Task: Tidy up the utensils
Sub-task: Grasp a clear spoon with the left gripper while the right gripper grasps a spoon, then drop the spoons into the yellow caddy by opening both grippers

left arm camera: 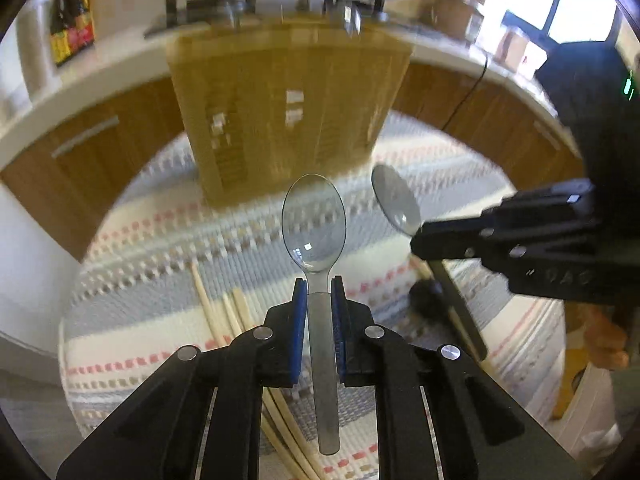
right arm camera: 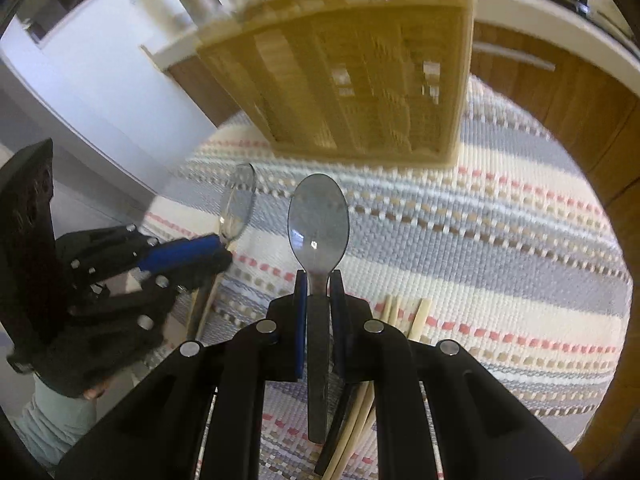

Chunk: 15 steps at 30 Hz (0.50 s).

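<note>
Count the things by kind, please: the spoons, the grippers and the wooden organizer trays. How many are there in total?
Spoons: 2 (left spoon, right spoon)
Grippers: 2 (left gripper, right gripper), each shut on its spoon
Wooden organizer tray: 1
Total: 5
The chopsticks on the mat are partly hidden, so they are not counted.

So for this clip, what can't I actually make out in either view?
- Wooden tray: motion blur in both views hides its compartments and contents.
- Chopsticks: the left tongs cover their lower ends; the count is unclear.
- Dark utensil: left view, the right tongs hide its top.
- Counter bottles: labels too blurred.
</note>
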Each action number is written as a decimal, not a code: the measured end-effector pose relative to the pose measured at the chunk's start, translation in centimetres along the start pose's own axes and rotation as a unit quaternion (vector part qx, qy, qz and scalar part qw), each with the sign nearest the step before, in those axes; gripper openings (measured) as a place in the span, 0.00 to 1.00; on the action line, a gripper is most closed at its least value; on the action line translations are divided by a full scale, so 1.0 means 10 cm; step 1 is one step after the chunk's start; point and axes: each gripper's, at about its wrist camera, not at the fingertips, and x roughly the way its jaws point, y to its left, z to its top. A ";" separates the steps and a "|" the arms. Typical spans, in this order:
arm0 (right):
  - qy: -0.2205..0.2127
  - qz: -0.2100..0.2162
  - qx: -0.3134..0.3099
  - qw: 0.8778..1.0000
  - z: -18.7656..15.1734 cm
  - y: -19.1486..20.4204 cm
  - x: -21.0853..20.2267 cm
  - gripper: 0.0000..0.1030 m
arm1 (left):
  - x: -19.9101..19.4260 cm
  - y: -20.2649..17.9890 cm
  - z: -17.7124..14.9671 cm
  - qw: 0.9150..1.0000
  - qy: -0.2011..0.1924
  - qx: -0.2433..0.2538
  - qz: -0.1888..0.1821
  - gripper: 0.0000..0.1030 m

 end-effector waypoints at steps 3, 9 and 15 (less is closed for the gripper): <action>-0.034 0.014 -0.008 0.999 0.03 0.03 -0.28 0.09 | -0.29 -0.01 0.10 0.999 -0.044 0.004 -0.006 0.10; -0.118 0.026 -0.031 0.992 0.20 0.20 -0.81 0.09 | -0.85 -0.02 0.42 0.990 -0.138 0.009 -0.018 0.10; -0.207 0.022 -0.062 0.976 0.43 0.34 -1.28 0.09 | -1.32 0.03 0.70 0.976 -0.219 0.007 -0.014 0.10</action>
